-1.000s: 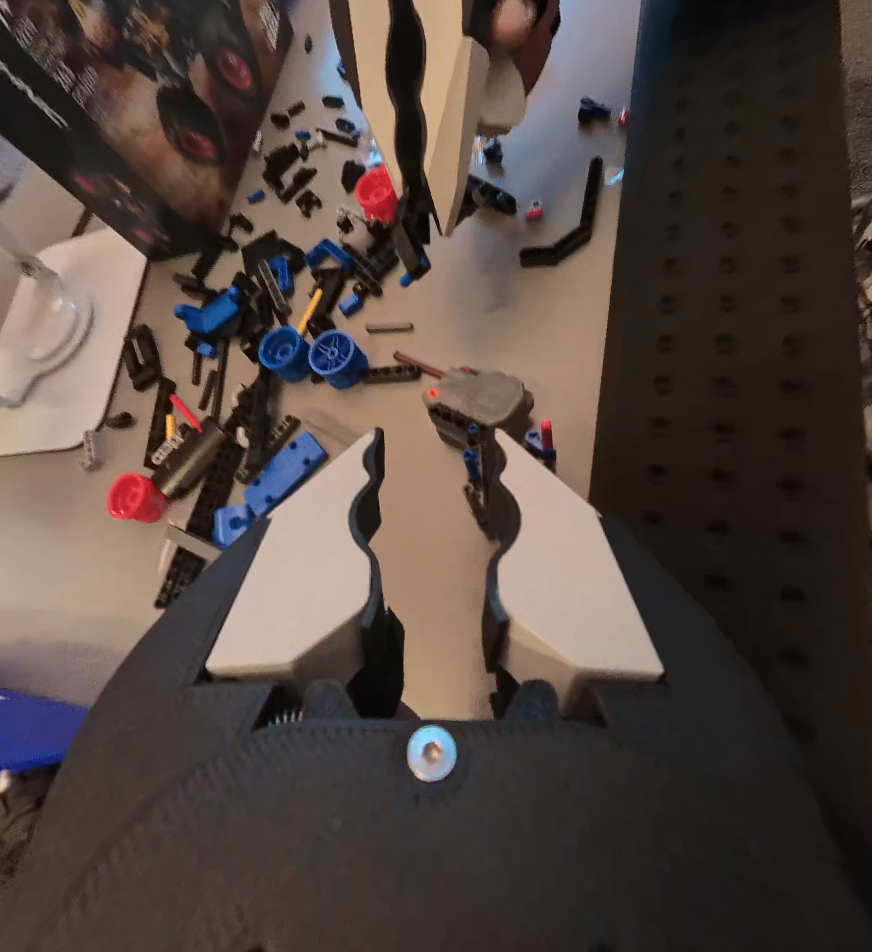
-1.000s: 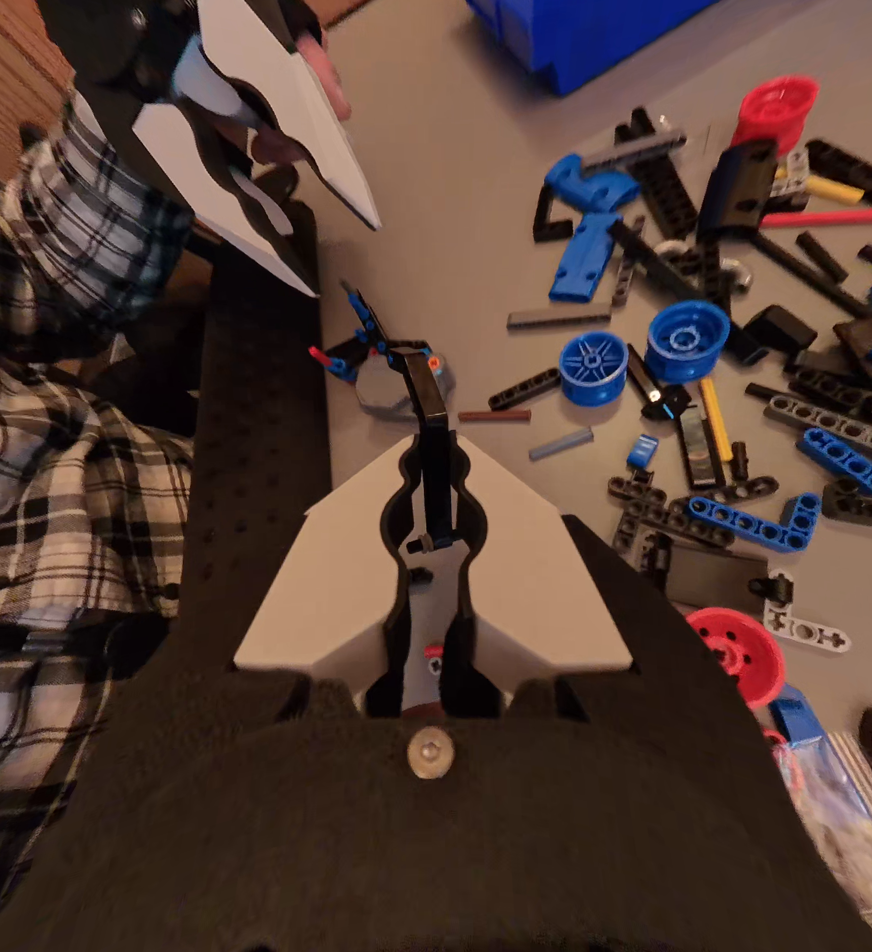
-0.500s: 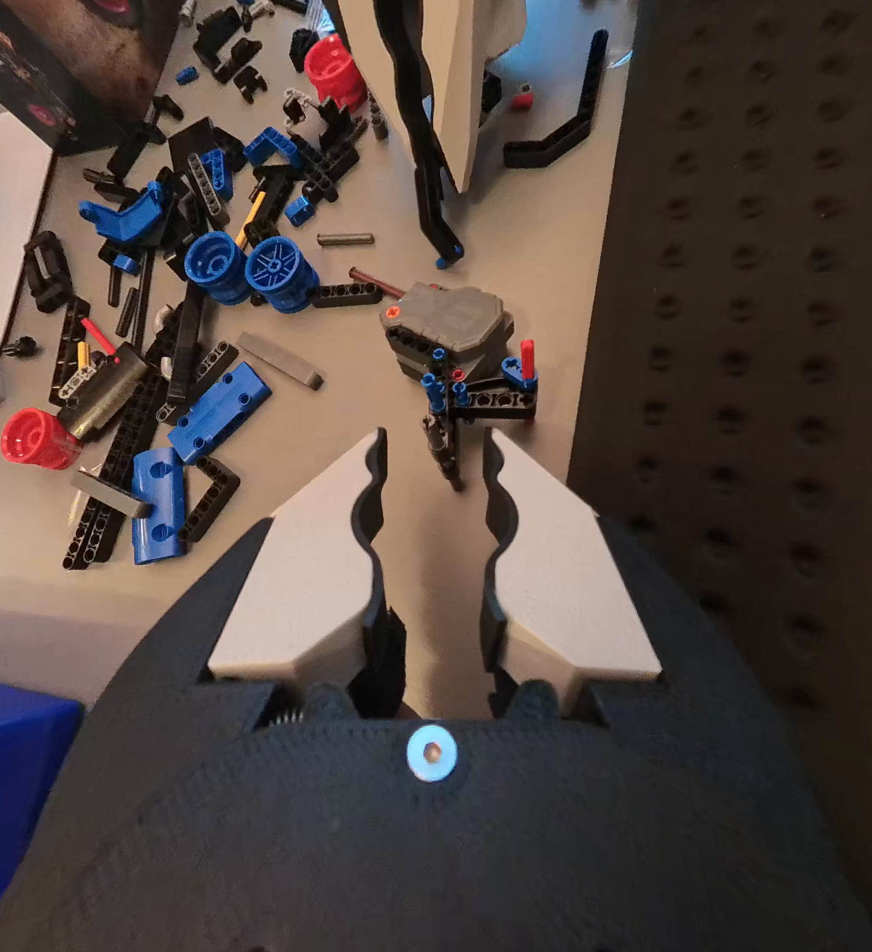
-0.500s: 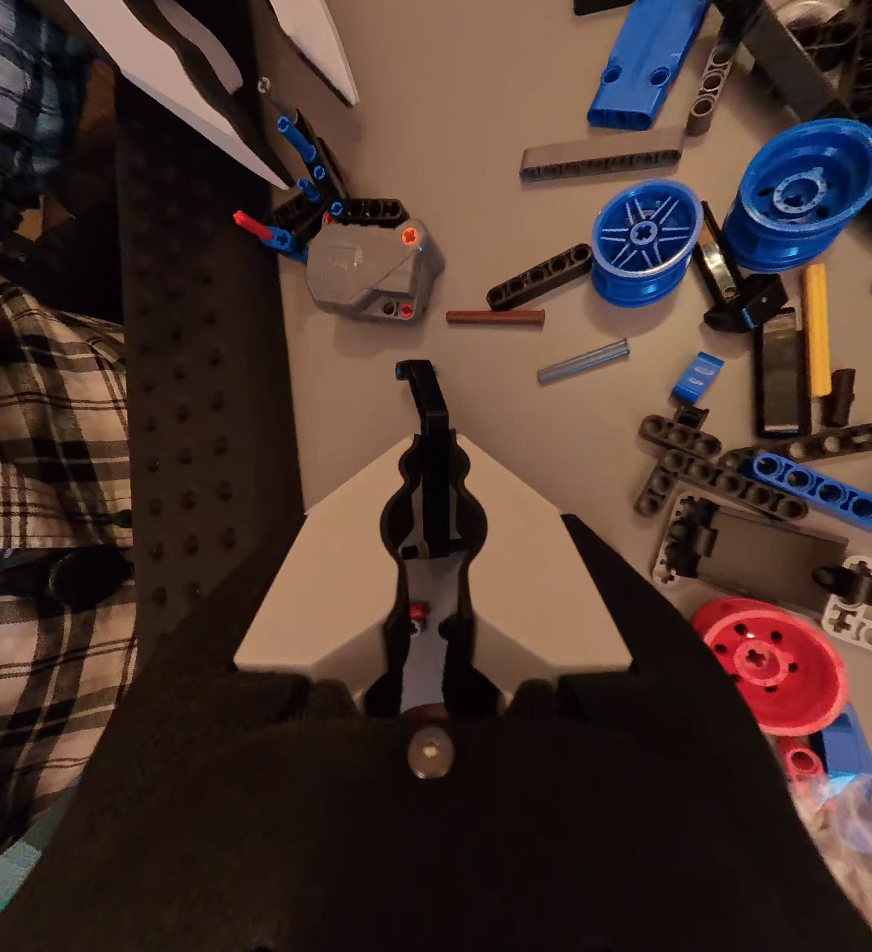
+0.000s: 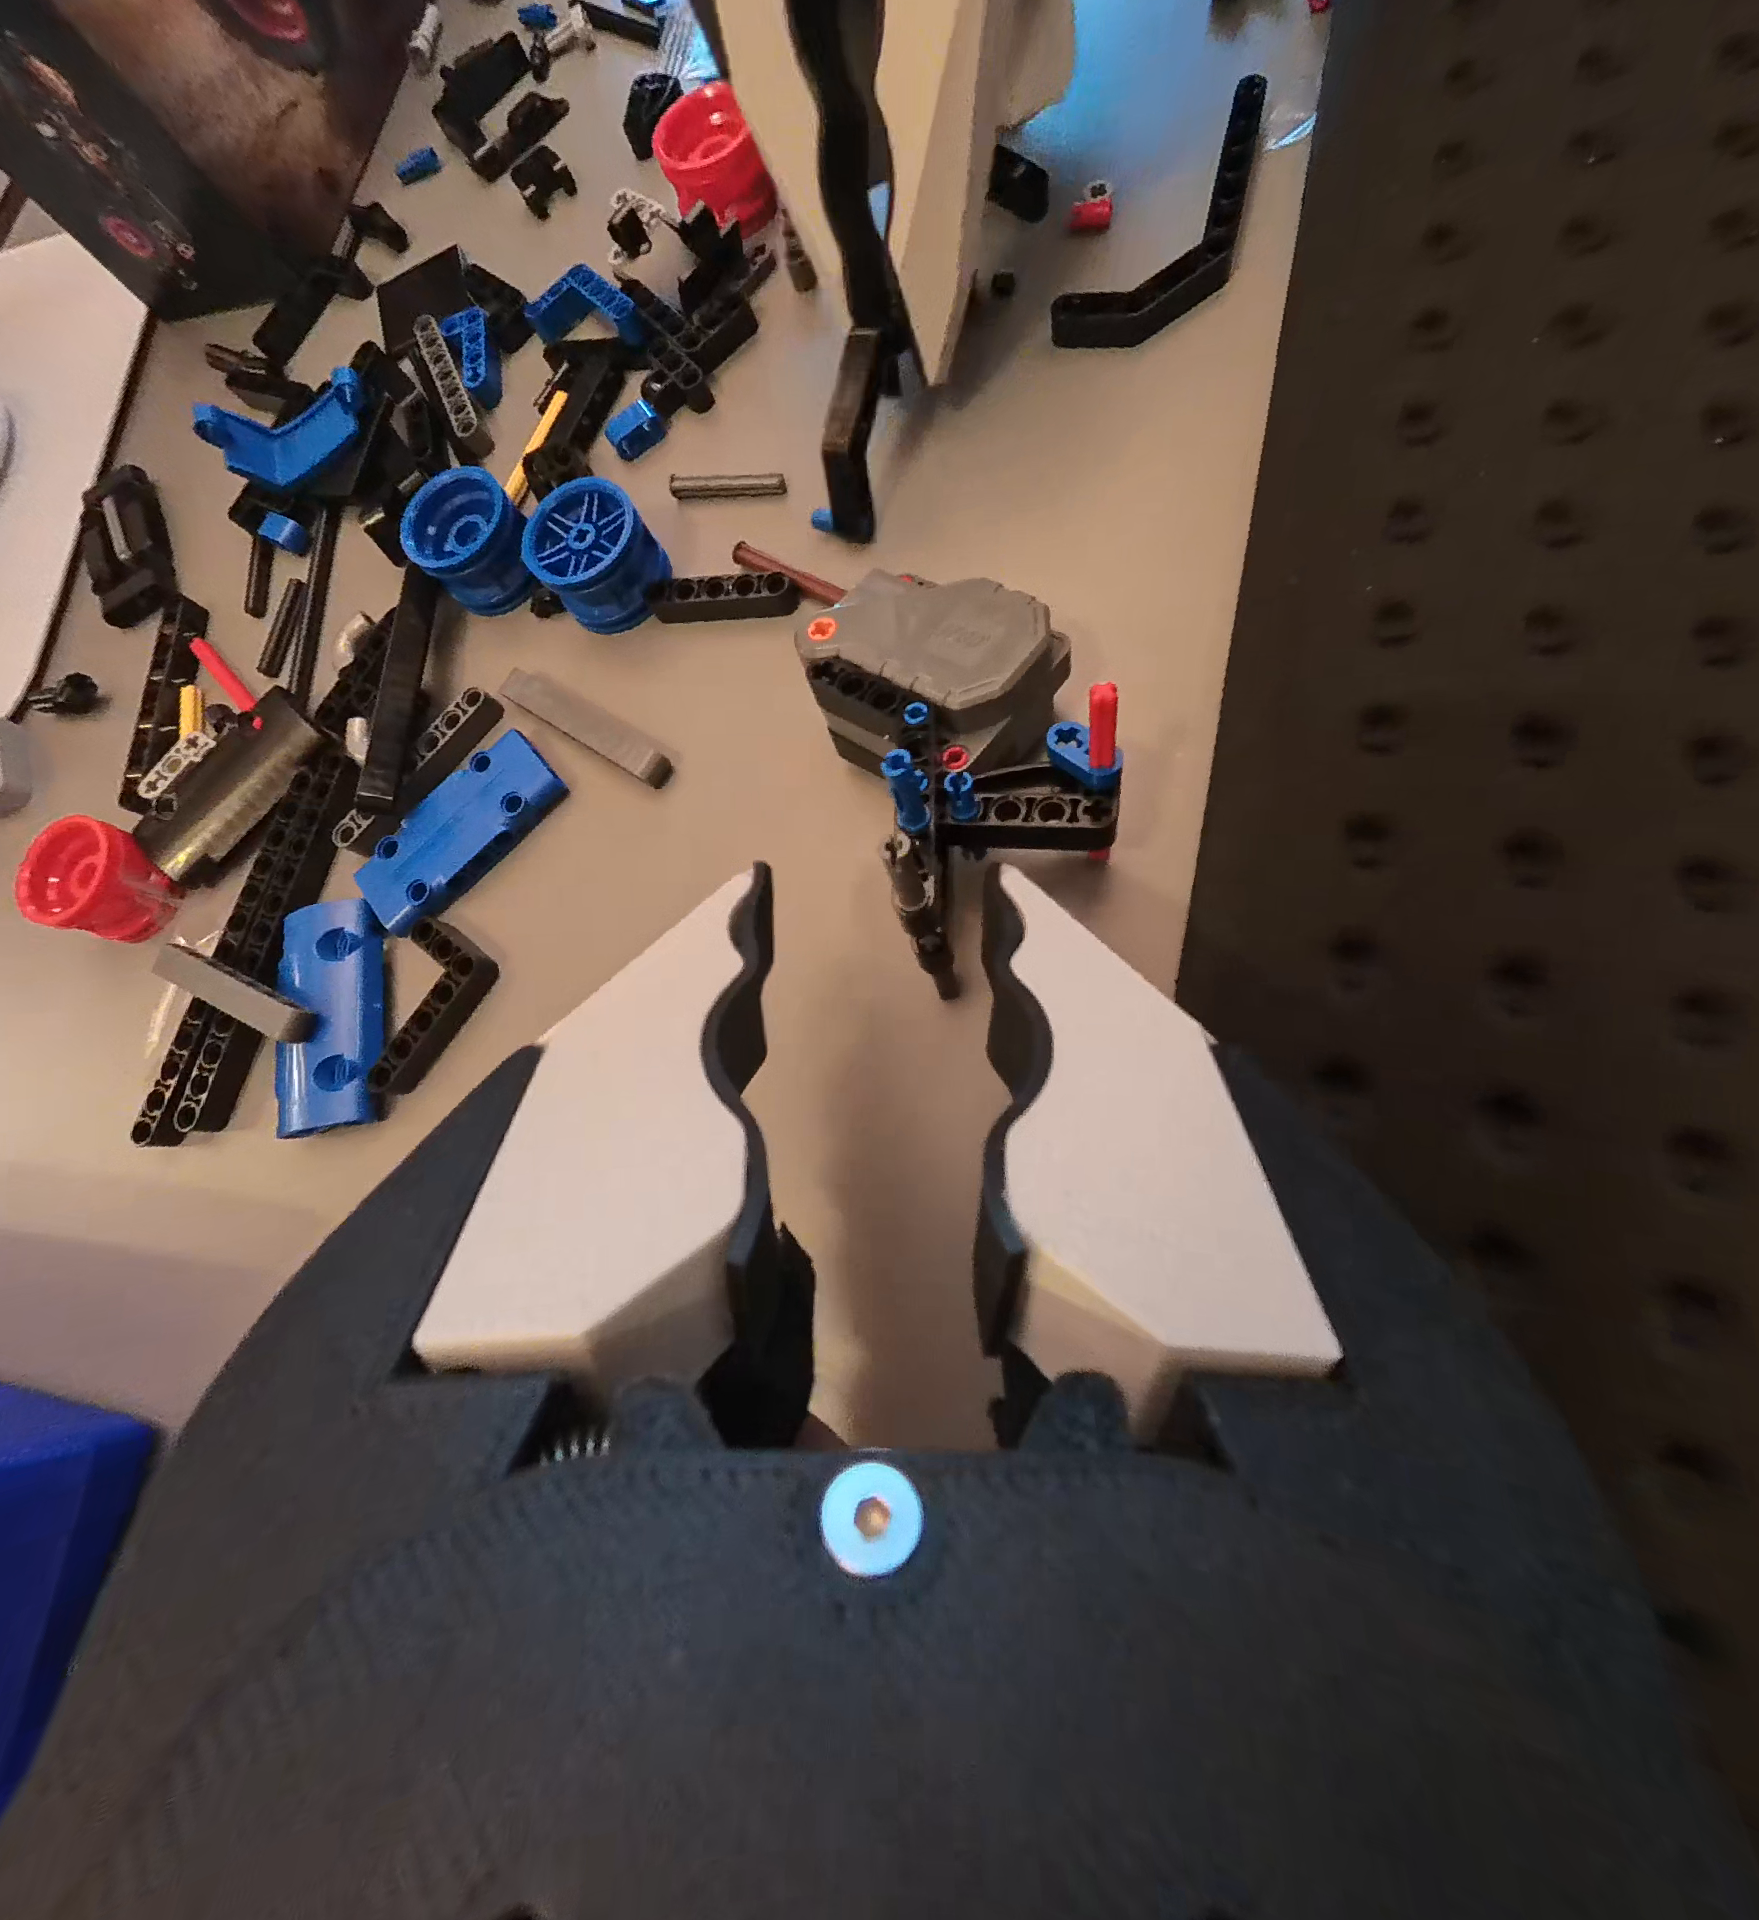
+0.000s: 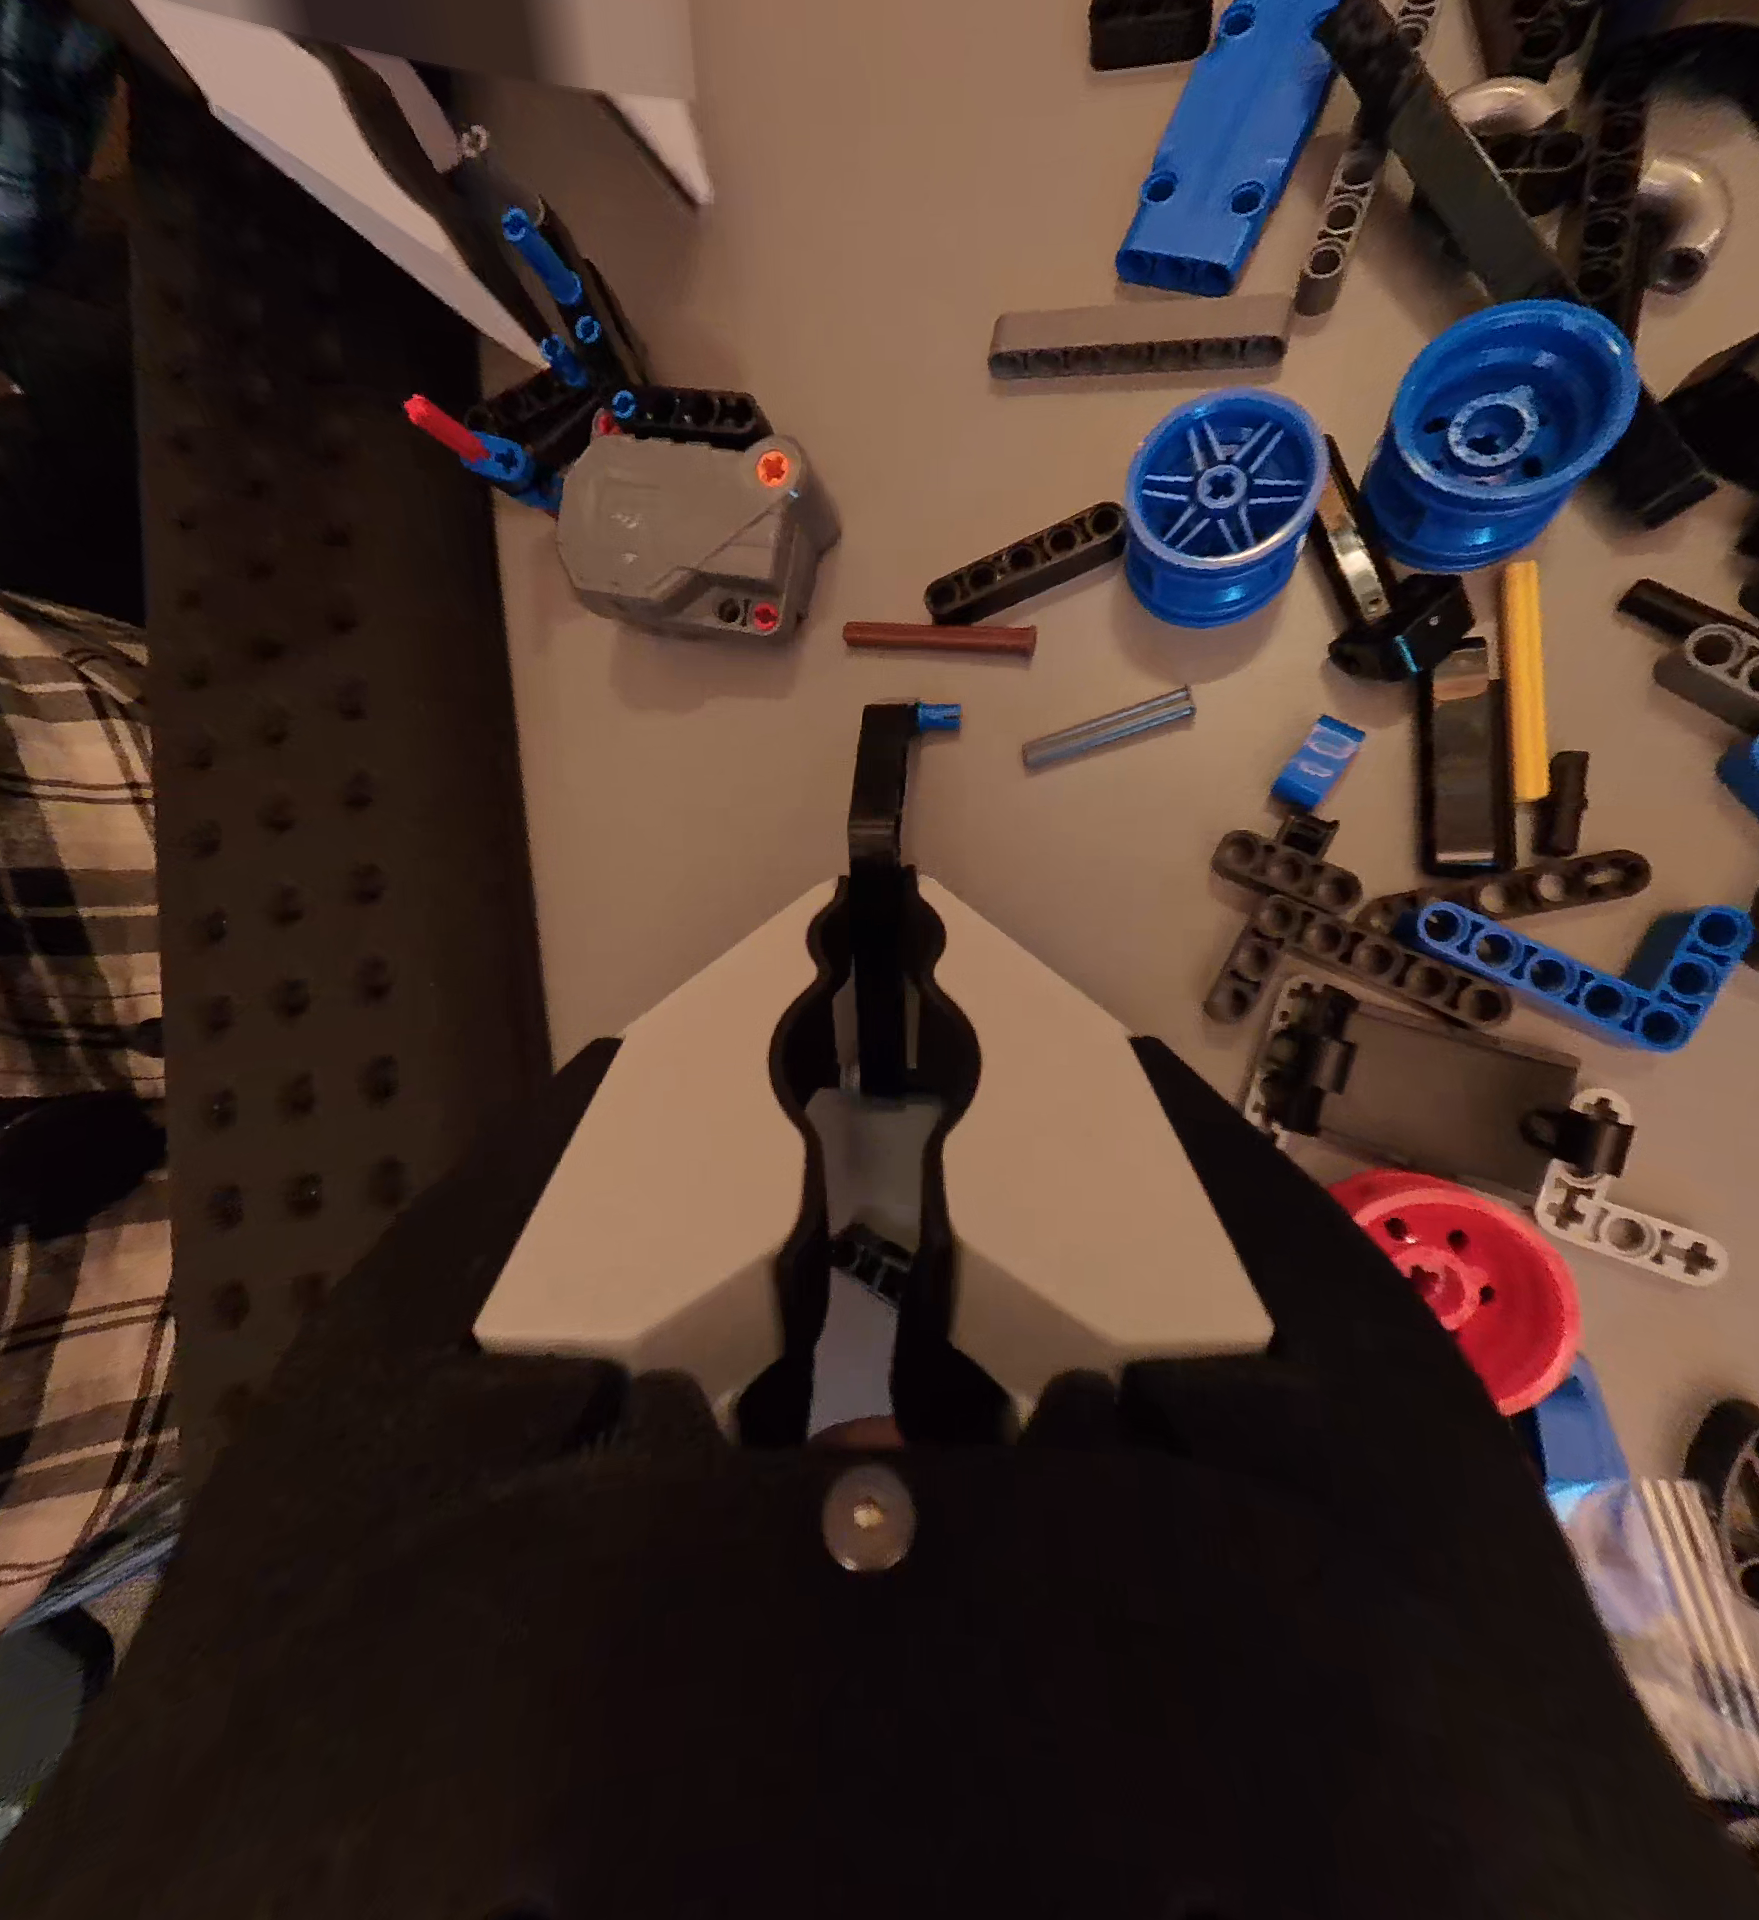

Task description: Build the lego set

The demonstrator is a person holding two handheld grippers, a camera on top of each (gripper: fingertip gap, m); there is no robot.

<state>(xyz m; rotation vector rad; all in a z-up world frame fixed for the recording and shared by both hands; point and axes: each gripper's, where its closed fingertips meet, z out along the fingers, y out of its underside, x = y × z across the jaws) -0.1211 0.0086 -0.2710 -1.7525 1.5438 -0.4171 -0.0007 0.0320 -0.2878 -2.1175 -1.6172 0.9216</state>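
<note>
Right gripper (image 6: 877,914) clamped on a black beam (image 6: 880,821), blue pin (image 6: 937,714) sticking out sideways at the beam's far tip. Beam hangs over bare table (image 6: 709,810), pointing toward the grey motor (image 6: 688,540), not touching it. Left gripper (image 5: 870,914) open, nothing between its fingers; a thin black part of the motor assembly (image 5: 958,727) pokes toward the gap, close to the right finger (image 5: 1093,1039), contact unclear. Assembly sits at the table edge, just beside a dark perforated strip (image 5: 1540,727): grey motor on top, black beam with blue pins, and a red axle (image 5: 1101,712) upright at its strip-side end. Brown axle (image 6: 937,636) lies between motor and held beam. Two blue wheels (image 6: 1223,509) side by side, short black beam touching the nearer one. Loose pile of black and blue pieces beyond, red wheel (image 6: 1457,1278) near the right gripper. Plaid sleeve (image 6: 23,831) past the strip.
</note>
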